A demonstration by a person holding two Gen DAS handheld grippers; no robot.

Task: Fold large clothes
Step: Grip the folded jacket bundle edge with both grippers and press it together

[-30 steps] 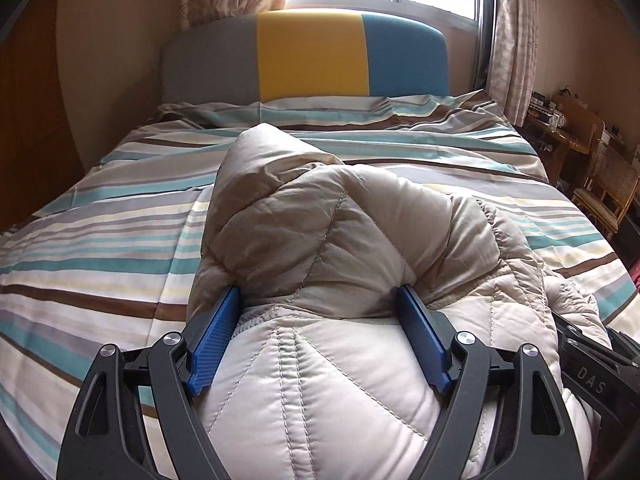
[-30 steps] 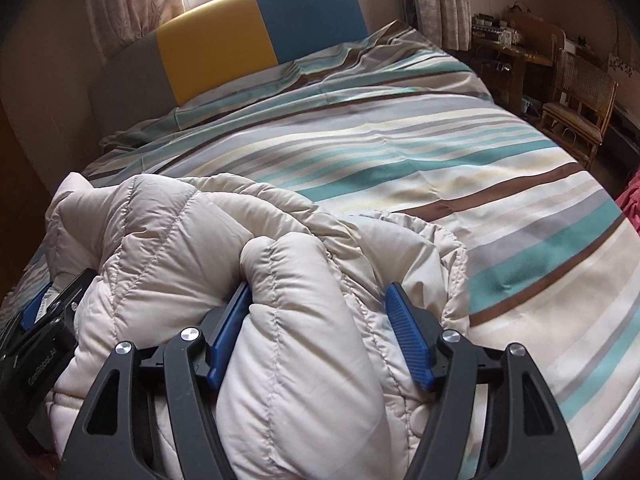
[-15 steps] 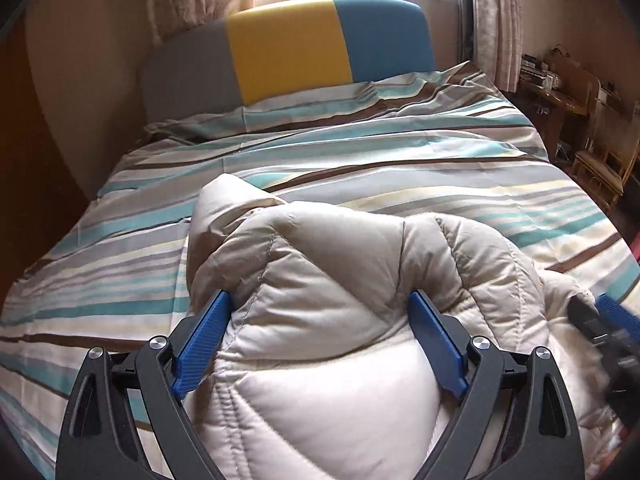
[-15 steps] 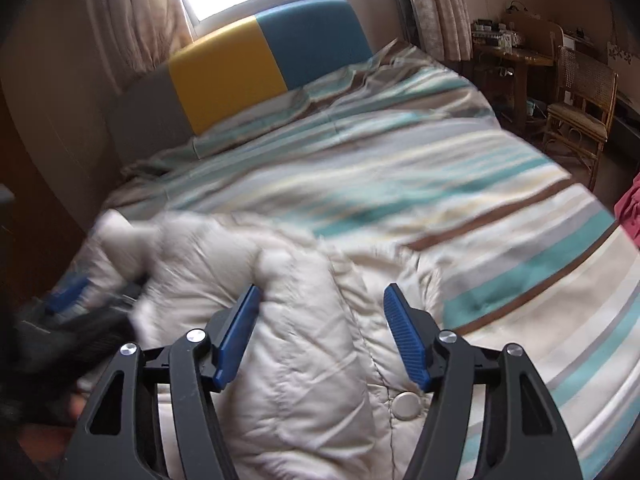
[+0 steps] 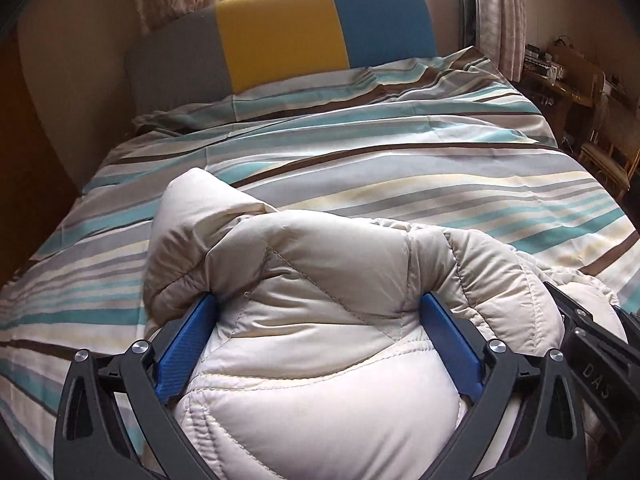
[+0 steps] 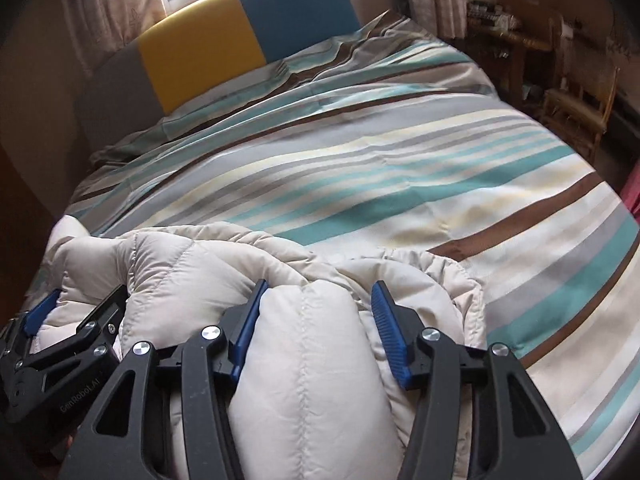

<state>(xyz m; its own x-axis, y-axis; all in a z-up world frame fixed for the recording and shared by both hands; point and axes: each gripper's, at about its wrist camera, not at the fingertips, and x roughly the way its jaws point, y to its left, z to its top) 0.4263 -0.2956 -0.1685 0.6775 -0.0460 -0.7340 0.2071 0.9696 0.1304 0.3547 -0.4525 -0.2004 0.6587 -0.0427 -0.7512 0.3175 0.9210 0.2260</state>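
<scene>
Left gripper (image 5: 320,320): I have just been opening it; its jaws stand at their widest with a puffy fold of the coat (image 5: 332,288) bulging between them. The pads touch the padding on both sides, yet I judge this a release, not a hold.

Right gripper (image 6: 316,312): I have just been closing it, and a quilted roll sits between its jaws. The 9 o'clock pad presses the roll; at 3 o'clock a sliver of gap shows, so no firm clamp yet.

Coat: bunched in a mound at the near edge of the bed (image 6: 400,168), under both tools.

Bed: striped cover, bare from 12 to 3 o'clock, room to spread.

Headboard (image 5: 288,32): farthest, at 12 o'clock.

Reading: grip is passing from left to right; folding proper is barely begun.
</scene>
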